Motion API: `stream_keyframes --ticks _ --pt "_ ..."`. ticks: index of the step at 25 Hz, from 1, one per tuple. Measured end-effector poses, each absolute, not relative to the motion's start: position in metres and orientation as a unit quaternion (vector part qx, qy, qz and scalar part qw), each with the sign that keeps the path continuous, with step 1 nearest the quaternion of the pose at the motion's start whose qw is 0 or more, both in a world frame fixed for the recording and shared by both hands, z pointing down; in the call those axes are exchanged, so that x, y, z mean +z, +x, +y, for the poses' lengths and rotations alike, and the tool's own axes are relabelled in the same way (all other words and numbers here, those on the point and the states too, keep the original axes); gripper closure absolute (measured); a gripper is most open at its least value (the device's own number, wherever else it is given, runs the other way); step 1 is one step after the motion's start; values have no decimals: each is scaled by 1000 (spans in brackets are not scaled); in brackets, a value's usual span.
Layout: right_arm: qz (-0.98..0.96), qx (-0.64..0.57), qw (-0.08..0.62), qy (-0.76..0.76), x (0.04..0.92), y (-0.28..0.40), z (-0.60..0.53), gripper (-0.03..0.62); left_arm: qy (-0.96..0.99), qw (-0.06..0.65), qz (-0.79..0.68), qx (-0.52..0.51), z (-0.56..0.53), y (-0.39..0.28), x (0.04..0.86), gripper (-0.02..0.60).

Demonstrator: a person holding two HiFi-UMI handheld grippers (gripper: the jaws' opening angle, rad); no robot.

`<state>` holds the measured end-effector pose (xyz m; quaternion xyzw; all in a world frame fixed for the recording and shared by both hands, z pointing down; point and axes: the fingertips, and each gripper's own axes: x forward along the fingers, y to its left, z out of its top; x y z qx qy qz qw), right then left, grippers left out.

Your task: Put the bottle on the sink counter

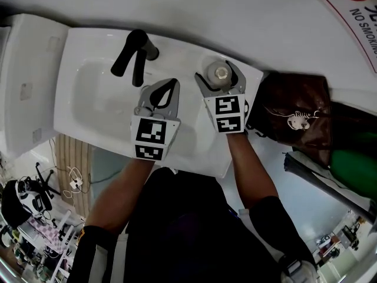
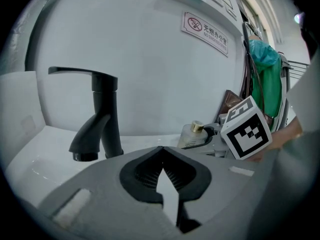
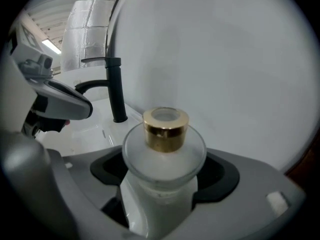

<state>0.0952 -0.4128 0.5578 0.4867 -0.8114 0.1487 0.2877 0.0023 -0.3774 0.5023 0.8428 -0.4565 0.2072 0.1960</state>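
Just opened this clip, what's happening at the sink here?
A person works two hand-held grippers. The right gripper has a frosted, gold-capped bottle between its wide-spread jaws. The bottle apparently stands upright on the sink counter, at the back right corner, right of the black faucet, and the jaws look loose around it. The left gripper, shut and empty, hangs over the basin.

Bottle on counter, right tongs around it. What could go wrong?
1. The bottle bulges over the right tongs, jaws spread; lifting while retreating could tip it.
2. It stands near the right back corner of the sink counter, by the brown bag; a nudge could send it over.
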Motion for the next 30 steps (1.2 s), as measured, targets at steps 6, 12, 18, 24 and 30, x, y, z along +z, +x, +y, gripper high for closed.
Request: stream_keyframes --ticks 6,12,18,24,30 --pt "-796 156 285 511 548 108 -396 206 845 194 -456 201 -364 -1 499 580" --pt "-787 148 280 530 525 110 -369 213 851 191 -450 192 -340 -5 490 580" --pt "-781 135 260 551 488 103 -337 282 859 174 -445 181 -314 -11 472 580" --pt "-779 133 252 559 464 82 -293 419 864 164 -443 176 -284 -23 456 580" --pt "-781 139 237 561 451 66 -247 558 866 161 -446 159 -249 -37 439 580"
